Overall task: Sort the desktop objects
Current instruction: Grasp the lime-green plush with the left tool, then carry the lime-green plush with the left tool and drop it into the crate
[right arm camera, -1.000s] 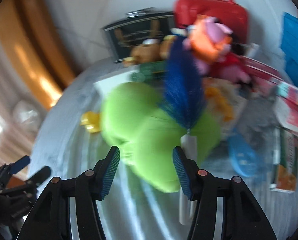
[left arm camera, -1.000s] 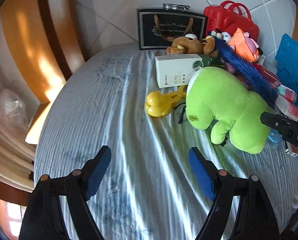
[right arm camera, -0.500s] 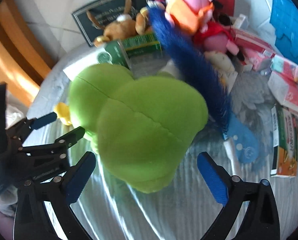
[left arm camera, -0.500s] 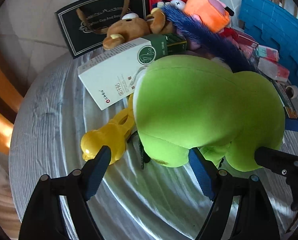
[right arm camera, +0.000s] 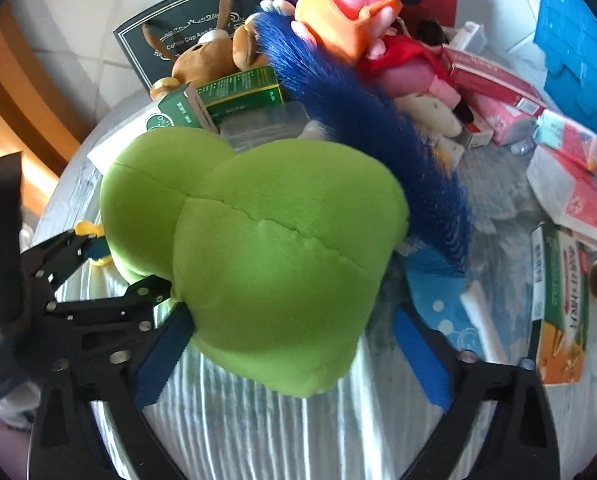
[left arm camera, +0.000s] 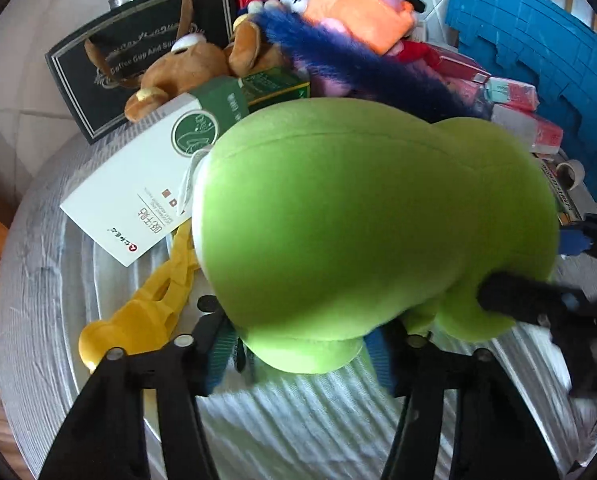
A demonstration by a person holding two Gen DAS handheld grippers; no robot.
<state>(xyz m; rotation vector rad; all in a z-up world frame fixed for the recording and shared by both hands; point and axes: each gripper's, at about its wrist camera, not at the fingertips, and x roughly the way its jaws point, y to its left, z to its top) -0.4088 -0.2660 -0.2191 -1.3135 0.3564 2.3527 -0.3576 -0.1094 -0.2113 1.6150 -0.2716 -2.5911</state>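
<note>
Left wrist view: left claw (left arm camera: 298,350) now closed in around the green plush (left arm camera: 374,224), pads narrowed to grip its near end on the bench (left arm camera: 298,420). Right claw (right arm camera: 290,344) spread wide, astride the far lobe, not yet clamped. Beyond, boxes and toys unsorted; lift looks next.

The green plush toy (left arm camera: 370,216) is matt, short-piled cloth; the blue tail (right arm camera: 374,132) long fur; the white box (left arm camera: 138,184) smooth card; the tabletop (left arm camera: 298,420) ribbed, faintly glossy.

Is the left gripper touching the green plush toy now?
Touching: in the left wrist view, the left gripper straddles the green plush toy, fingers pressed against its underside.
</note>
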